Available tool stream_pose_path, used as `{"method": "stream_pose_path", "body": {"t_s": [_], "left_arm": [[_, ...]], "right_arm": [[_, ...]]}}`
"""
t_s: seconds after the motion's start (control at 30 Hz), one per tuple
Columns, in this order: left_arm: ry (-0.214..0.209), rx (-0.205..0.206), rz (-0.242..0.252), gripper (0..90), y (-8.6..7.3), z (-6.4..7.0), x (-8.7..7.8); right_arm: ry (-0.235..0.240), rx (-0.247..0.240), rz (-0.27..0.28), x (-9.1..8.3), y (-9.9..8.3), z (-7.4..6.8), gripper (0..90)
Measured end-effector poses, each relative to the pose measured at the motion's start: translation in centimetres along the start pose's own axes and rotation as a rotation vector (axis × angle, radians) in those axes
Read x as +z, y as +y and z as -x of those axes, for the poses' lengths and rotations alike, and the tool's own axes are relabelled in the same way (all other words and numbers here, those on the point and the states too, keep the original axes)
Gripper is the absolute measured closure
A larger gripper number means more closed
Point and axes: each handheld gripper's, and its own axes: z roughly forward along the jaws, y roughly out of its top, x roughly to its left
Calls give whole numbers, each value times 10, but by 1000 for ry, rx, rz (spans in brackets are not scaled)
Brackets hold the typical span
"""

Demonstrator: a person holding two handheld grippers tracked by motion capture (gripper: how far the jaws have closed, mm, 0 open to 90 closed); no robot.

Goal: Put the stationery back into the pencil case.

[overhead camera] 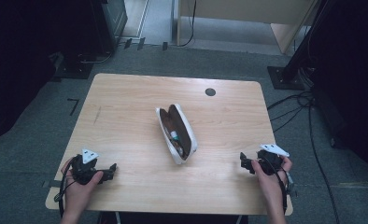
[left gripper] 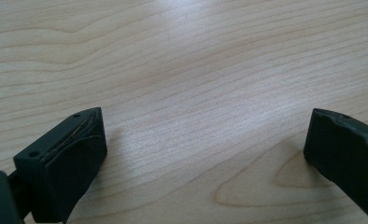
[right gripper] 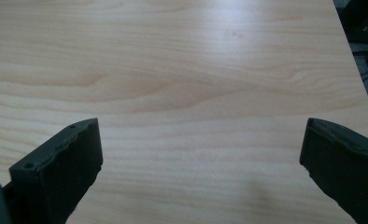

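centrally an open pencil case (overhead camera: 177, 133), bare table (overhead camera: 126, 102), claws apart

left tongs (overhead camera: 113, 169), right tongs (overhead camera: 242, 162): jaws wide apart.

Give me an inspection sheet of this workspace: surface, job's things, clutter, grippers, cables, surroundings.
Surface: light wooden table with rounded corners and a dark round grommet near the far edge.
Job's things: open pouch, white outside and brown inside, lies mid-table with small items in it, too small to identify.
Clutter: nothing seen.
Grippers: left gripper rests at the near left of the table, jaws wide apart, nothing between them; right gripper at the near right, jaws wide apart, empty. Both are apart from the pouch.
Cables: black cables run over the floor right of the table.
Surroundings: grey carpet floor, dark stand base at far right, wooden furniture beyond.
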Motion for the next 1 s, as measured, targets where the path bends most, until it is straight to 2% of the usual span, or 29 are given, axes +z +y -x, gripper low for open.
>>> {"method": "stream_pose_path", "body": {"t_s": [0.37, 0.47, 0.57, 0.67, 1.0], "left_arm": [[1, 0, 0, 0, 0, 0, 0], [2, -1, 0, 0, 0, 0, 0], [2, -1, 0, 0, 0, 0, 0], [2, -1, 0, 0, 0, 0, 0], [-2, 3, 1, 0, 0, 0, 0]], "right_arm": [[-15, 22, -48, -6, -32, 19, 0], [-15, 23, -42, -10, -38, 22, 0], [-28, -1, -55, -11, -39, 21, 0], [-21, -11, -53, -12, -40, 18, 0], [-26, -5, -53, -12, -40, 16, 0]]}}
